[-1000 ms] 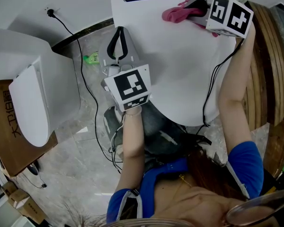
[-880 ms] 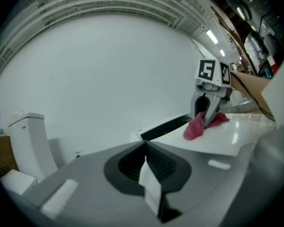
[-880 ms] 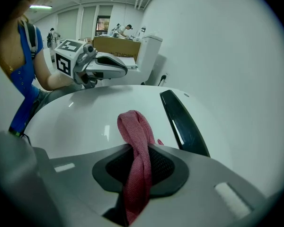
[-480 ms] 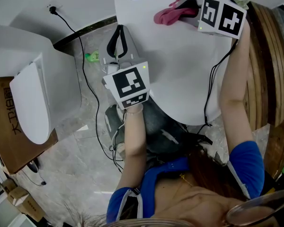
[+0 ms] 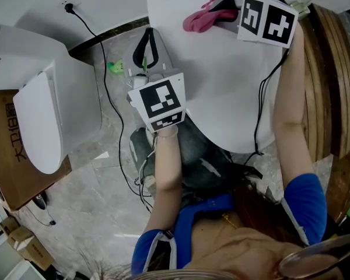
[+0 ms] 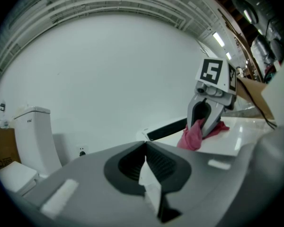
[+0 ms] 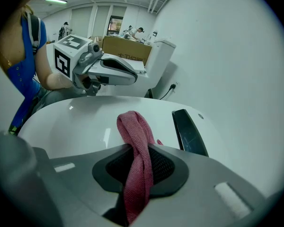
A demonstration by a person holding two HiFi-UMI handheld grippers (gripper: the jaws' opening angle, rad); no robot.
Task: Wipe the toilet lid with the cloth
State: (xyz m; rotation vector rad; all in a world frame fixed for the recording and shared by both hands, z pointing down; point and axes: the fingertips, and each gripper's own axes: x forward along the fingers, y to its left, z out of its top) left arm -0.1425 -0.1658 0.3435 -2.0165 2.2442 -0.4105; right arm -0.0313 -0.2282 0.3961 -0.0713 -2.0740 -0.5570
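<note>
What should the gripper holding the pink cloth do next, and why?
Probably drag the cloth toward the person across the lid. The right gripper is clamped on the cloth, which seems to rest on the lid's far end by the dark panel, so most of the white surface lies nearer.

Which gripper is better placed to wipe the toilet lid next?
Right. The right gripper is shut on the pink cloth, which rests on the white toilet lid near its rear. The left gripper is shut on nothing and sits beside the lid's left edge, away from the cloth.
</note>
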